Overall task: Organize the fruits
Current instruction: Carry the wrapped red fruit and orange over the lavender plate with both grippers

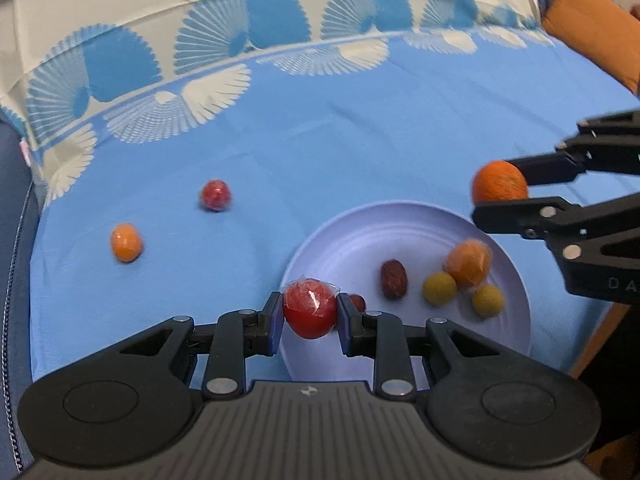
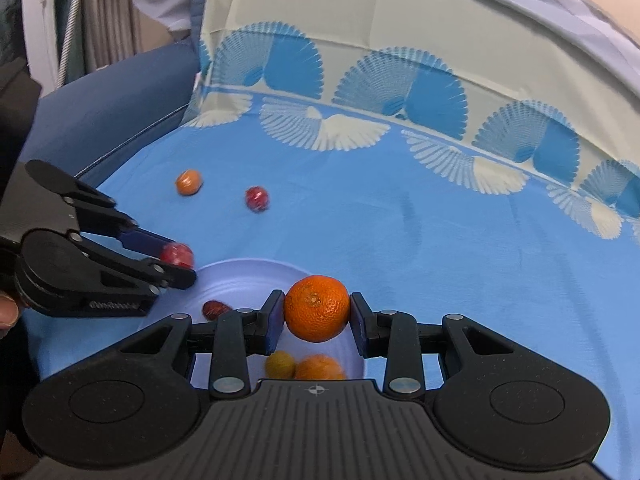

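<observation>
Hovering over the near rim of the pale lilac round plate (image 1: 400, 224), a small red fruit in clear crinkled wrap (image 1: 310, 312) is pinched between the pads of the left gripper (image 1: 310, 314). A bare, dimpled orange mandarin (image 2: 317, 307) is clamped likewise in the right gripper (image 2: 317, 314), above the plate's opposite side. Already gathered on the plate are a wrinkled dark-red date (image 1: 394, 279), two dull yellow round fruits (image 1: 440, 289), a wrapped orange fruit (image 1: 469, 264) and a small red piece partly hidden behind a finger. Left out on the blue fan-patterned cloth (image 1: 320, 140), well apart from the plate, are a wrapped orange fruit (image 1: 126, 242) and a wrapped red fruit (image 1: 216, 195). Step judged: delivery, both loads at once. Next called for: lowering, then release onto bare plate so nothing is knocked or rolls off.
</observation>
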The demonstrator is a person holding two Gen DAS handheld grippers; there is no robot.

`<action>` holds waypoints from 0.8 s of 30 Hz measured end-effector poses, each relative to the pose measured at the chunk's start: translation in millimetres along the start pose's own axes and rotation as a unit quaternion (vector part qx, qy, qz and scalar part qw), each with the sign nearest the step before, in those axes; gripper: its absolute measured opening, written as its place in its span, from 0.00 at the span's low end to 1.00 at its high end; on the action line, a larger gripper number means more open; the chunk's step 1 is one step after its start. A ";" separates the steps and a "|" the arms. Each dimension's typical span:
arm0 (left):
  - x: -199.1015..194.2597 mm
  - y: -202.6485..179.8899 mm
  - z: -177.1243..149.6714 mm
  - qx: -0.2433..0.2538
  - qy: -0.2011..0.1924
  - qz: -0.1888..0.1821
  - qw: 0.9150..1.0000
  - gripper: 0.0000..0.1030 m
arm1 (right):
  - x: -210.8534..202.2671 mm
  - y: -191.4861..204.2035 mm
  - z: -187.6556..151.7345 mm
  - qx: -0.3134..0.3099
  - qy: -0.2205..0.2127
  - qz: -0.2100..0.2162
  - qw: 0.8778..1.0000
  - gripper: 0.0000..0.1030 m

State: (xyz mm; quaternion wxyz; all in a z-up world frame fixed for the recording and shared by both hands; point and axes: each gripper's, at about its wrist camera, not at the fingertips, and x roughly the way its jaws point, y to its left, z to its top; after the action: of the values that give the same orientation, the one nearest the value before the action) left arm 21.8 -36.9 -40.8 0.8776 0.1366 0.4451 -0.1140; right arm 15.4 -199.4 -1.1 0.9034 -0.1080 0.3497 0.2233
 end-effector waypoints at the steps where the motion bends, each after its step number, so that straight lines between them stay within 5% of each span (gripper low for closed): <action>1: 0.7 -2.0 -0.9 0.006 0.001 -0.001 1.000 0.29 | 0.5 2.7 -0.7 -0.007 0.002 0.000 1.000 0.36; 24: 6.2 -7.2 -3.8 0.024 0.014 -0.006 1.000 0.29 | 7.8 15.6 -2.5 -0.039 0.018 0.006 0.999 0.36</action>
State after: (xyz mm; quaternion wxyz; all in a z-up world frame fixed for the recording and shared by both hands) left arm 20.3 -42.8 -49.0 0.8670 0.1560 0.4555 -0.1281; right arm 11.5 -184.0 -8.8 0.8907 -0.1452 0.3574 0.2403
